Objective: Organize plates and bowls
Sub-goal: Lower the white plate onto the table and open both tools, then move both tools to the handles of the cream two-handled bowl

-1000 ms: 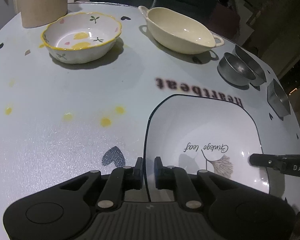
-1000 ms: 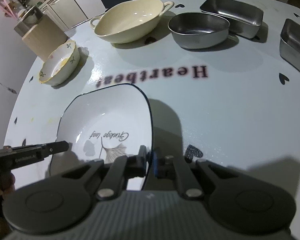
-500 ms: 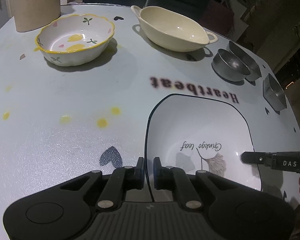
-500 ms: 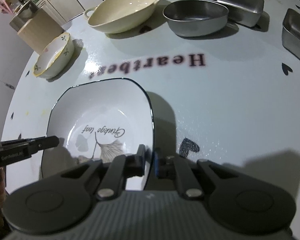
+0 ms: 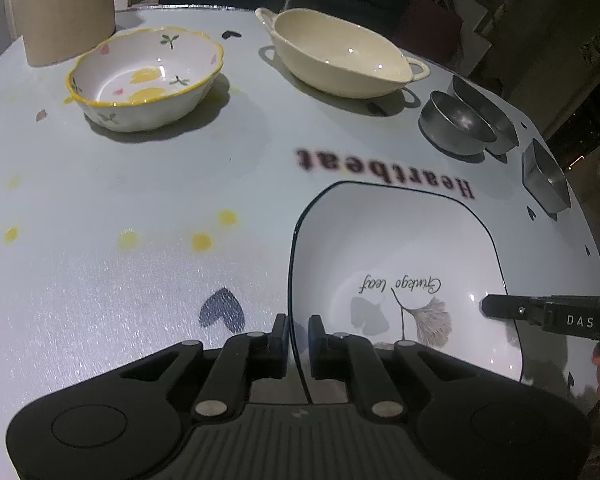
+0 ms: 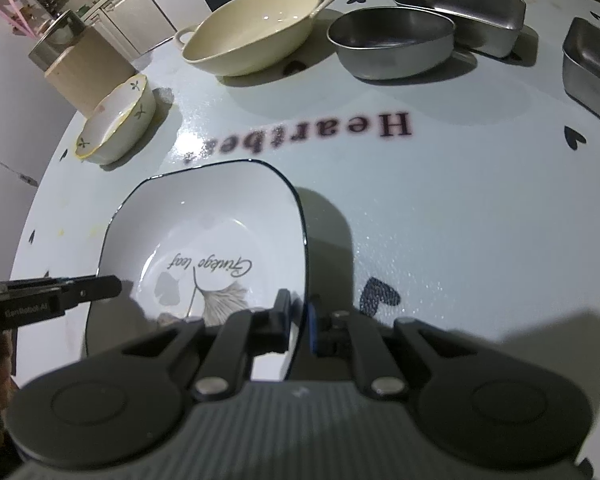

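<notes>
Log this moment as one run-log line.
left gripper: shut on square plate left rim | right gripper: shut on right rim | plate: held from both sides over table

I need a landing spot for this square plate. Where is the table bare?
Bare stretch left of the square plate, below the floral bowl. Another right of the plate, below the Heartbeat lettering. Crowded along the far edge: cream dish, steel bowl, steel trays.
</notes>
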Motion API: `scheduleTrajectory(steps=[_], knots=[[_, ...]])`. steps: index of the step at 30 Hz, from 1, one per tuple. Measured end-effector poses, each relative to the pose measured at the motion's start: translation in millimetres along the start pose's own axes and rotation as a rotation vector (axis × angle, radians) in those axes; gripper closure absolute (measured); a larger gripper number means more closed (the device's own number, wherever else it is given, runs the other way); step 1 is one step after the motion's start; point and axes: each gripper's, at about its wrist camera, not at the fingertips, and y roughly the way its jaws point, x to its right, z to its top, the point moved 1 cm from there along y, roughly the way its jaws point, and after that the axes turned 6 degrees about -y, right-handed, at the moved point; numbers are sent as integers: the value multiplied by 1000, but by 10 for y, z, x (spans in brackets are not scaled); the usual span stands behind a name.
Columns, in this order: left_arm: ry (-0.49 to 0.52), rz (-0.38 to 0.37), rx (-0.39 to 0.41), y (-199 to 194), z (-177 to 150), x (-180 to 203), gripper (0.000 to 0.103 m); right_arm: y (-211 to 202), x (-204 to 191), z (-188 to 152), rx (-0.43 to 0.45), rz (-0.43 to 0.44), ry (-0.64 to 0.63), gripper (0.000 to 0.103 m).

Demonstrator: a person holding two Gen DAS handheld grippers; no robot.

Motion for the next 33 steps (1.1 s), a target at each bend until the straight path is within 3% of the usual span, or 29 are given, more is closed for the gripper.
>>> scheduleTrajectory(steps=[3,7,9,14,17,19,24,33], knots=[[0,0,-3,-8,-20,-1,65,-18,-3,-12,0,1,-10,89],[-8,-21,2,-56,-39,3,46,-77,-11,-20,19,4,-19,61],[-1,-21,10,-91,-54,23,35,-124,-18,-18,36,0,-26,55],[6,-27,36,-191,-94,64,23,-212,4,-25,62,2,-21,41],[12,-34,42,-268,-110,82,11,-260,-1,-36,75,-4,-27,23],[29,-25,55,-335,-128,109,9,-313,-10,-48,89,-10,-36,13],[32,-29,85,-506,-162,137,4,-477,-44,-108,123,-17,-74,2],[67,-47,158,-807,-158,273,0,-786,-104,-180,206,-32,-135,0]])
